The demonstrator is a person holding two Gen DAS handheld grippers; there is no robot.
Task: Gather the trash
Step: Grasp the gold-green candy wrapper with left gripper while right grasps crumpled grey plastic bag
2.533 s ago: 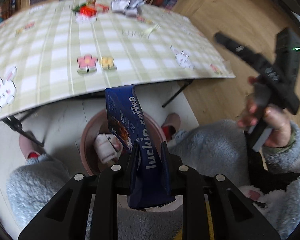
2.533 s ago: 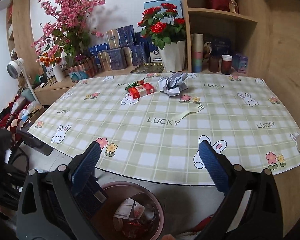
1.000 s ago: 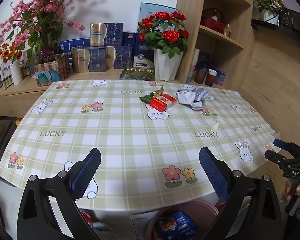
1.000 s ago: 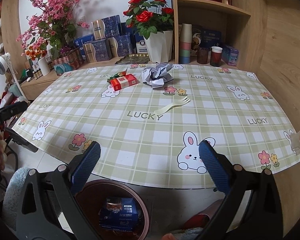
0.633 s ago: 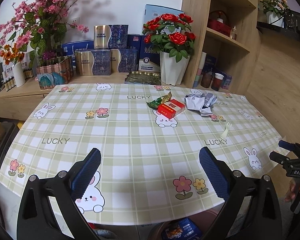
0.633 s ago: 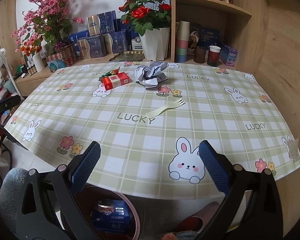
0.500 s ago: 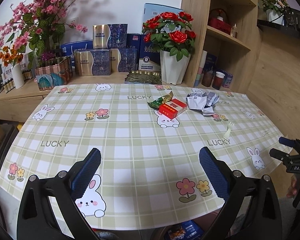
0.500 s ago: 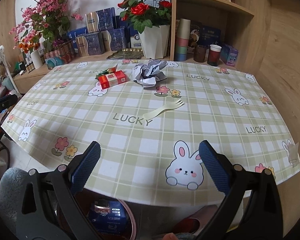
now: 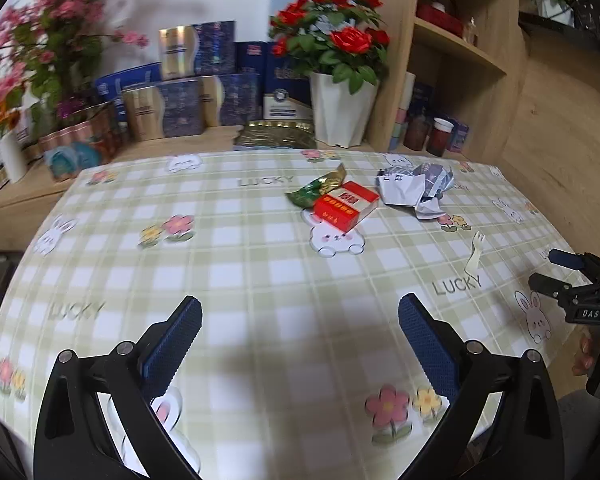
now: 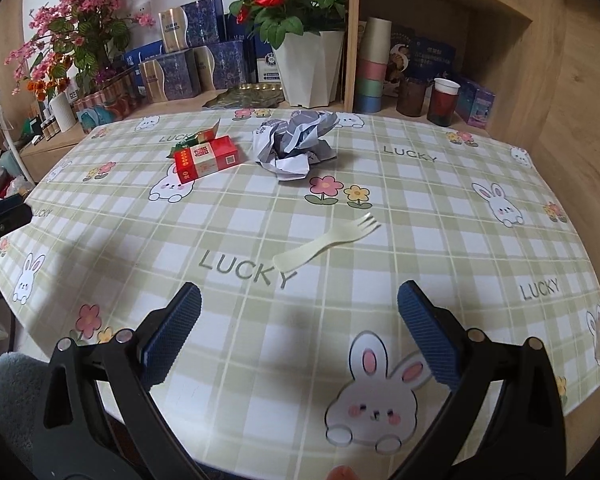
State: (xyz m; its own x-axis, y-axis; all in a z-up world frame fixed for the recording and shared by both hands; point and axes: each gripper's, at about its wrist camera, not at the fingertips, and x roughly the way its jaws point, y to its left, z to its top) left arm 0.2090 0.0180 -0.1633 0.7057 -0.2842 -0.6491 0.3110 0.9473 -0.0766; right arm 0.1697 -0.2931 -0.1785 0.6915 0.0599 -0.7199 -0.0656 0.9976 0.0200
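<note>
On the checked tablecloth (image 9: pixel 260 272) lie a red carton (image 9: pixel 346 205), a green-gold wrapper (image 9: pixel 318 188) behind it, crumpled grey-white paper (image 9: pixel 414 188) and a pale plastic fork (image 9: pixel 474 254). My left gripper (image 9: pixel 298 328) is open and empty above the near table. My right gripper (image 10: pixel 298 328) is open and empty, just short of the fork (image 10: pixel 326 242). The carton (image 10: pixel 206 158), wrapper (image 10: pixel 192 138) and paper (image 10: pixel 296 144) lie farther back. The right gripper also shows in the left wrist view (image 9: pixel 552 270).
A white pot of red roses (image 10: pixel 308 68), blue and gold boxes (image 10: pixel 188 68), stacked cups (image 10: pixel 374 76) and a pink flower arrangement (image 9: pixel 32 60) line the shelf behind the table. A wooden wall (image 10: pixel 572 92) stands to the right.
The left gripper dropped the blue coffee pack into the bin below the table, then opened and rose over the table. Both grippers have moved forward over the table; the bin has left view.
</note>
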